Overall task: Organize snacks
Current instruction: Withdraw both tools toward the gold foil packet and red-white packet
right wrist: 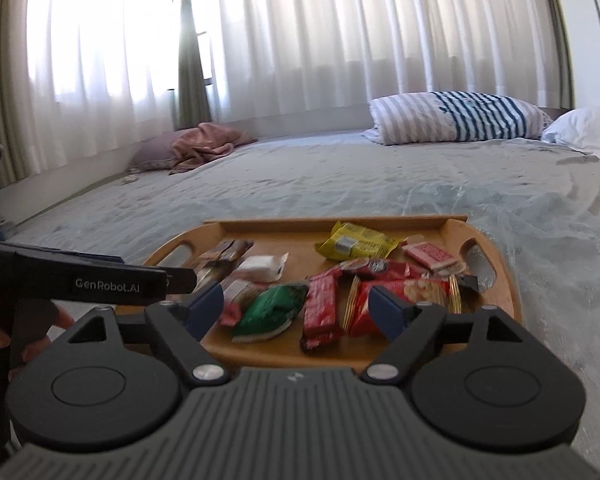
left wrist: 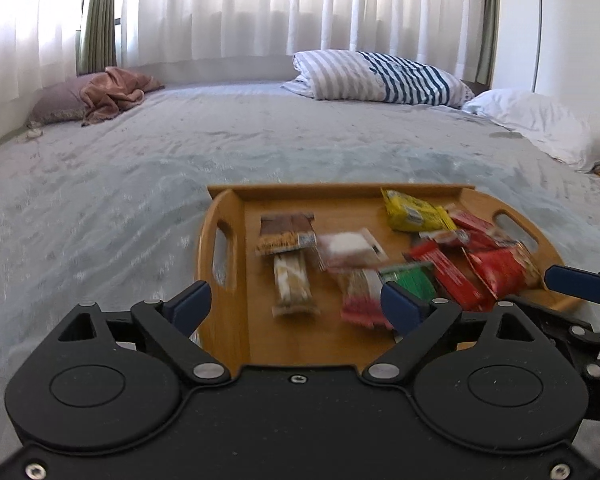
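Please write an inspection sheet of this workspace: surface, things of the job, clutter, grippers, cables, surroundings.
Surface: wooden tray with cut-out handles, lying on a grey bedsheet.
Job's things: loose snack packets on the tray, among them a yellow packet, a green packet and a red bar; right side crowded.
Clutter: pink cloth on the far side of the bed.
Grippers: left hand-held gripper open, empty; right hand-held gripper open, empty.
Cables: nothing seen.
Surroundings: striped pillow, white pillow, white curtains.
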